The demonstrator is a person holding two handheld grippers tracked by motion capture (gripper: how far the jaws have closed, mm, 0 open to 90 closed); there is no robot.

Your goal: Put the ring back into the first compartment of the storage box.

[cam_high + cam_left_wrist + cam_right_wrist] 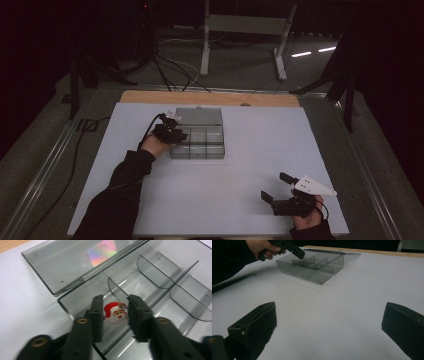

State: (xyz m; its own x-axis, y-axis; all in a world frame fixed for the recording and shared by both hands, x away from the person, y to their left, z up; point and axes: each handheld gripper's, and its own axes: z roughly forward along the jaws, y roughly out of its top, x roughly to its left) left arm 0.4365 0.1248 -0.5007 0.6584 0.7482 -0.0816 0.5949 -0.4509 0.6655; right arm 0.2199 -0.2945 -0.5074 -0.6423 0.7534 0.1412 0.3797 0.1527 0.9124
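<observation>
Smoky clear plastic divided box (160, 277), lid flat open, upper centre. Flat glossy Santa piece (115, 312), maybe a sticker, between parted left tongs (115, 315), contact unclear. Right tongs (327, 325) wide open over matte white tabletop (352, 290).

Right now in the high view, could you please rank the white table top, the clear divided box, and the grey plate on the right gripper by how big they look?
1. White table top, by far the largest.
2. Clear divided box, lid open, much smaller.
3. Grey plate on the right gripper, smallest, though it sits nearer the camera.
</observation>
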